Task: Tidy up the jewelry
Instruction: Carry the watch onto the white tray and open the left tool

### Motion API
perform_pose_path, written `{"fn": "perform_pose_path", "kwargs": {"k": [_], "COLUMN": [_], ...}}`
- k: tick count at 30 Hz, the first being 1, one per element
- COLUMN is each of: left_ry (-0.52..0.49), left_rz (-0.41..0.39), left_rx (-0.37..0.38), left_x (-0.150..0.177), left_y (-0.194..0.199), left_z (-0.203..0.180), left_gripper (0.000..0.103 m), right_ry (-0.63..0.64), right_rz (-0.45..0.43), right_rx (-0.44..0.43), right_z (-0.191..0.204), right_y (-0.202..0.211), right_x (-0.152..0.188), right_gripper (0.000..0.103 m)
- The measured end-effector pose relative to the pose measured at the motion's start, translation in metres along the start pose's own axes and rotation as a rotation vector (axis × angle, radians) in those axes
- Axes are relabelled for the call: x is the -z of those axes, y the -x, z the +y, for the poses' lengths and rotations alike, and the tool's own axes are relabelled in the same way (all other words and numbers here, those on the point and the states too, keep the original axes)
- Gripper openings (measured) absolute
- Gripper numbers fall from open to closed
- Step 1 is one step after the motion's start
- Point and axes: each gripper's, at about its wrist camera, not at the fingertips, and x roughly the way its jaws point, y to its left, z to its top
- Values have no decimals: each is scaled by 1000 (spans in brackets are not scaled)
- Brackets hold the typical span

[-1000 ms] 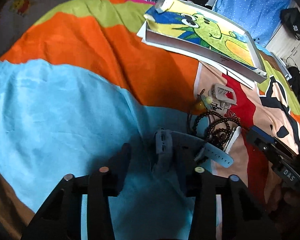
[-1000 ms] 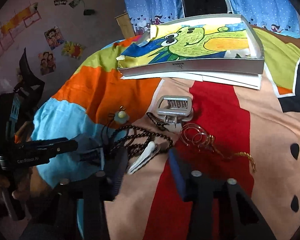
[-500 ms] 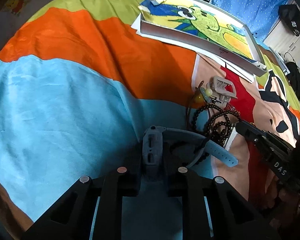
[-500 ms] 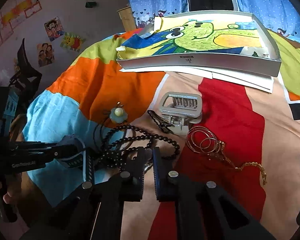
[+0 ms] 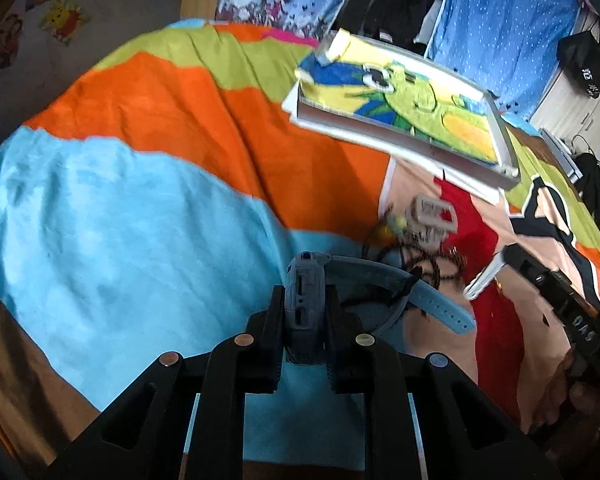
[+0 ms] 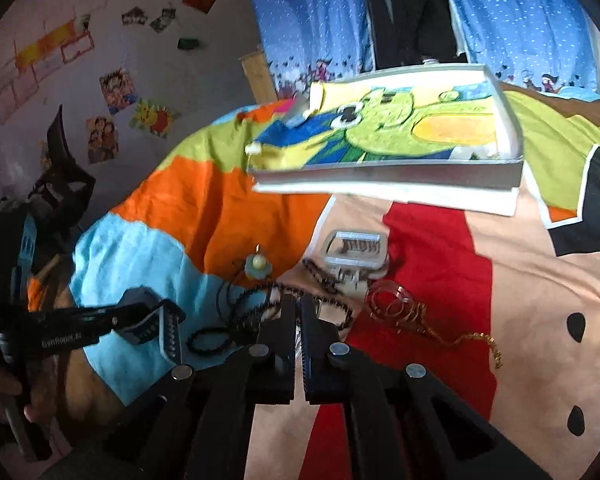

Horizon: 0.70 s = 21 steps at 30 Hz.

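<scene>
Two tongs at work over the bedspread (image 5: 140, 208). Left tongs (image 5: 304, 320) clamped on grey-blue watch (image 5: 305, 304), strap trailing right. Right tongs (image 6: 299, 316) clenched on white clip (image 5: 482, 278), above black bead necklace (image 6: 236, 320). Silver hair claw (image 6: 354, 250), gold bangles (image 6: 392, 302) beside.

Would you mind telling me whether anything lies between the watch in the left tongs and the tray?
Yes: the beads tangle by the watch strap, and the hair clip lies on the way to the tray.
</scene>
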Motion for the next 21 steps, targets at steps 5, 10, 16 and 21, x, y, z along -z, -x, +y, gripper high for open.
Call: {"fn": "perform_pose_path", "kwargs": {"k": [5,10,16,21], "left_ry": [-9,19,3,-17], "left_rz": [-65,-135,-134,-79], "left_rx": [-6,20,24,-4], "left_x": [-41,-101,-162,-185], "left_y": [-3,-30,-89,-137], "left_z": [-21,-43,-58,-64], "left_gripper": [14,14,14,14], "right_ry": [-15,-53,-127,-192], "right_rz": [-124,-275,-356,-332], "right_rx": [-17,-35,-26,12], "right_z": [-7,-30,-68,-105], "right_y": [10,7,-26,-60], "right_x": [-26,-72,-112,-123], "right_gripper": [3,3,3,3]}}
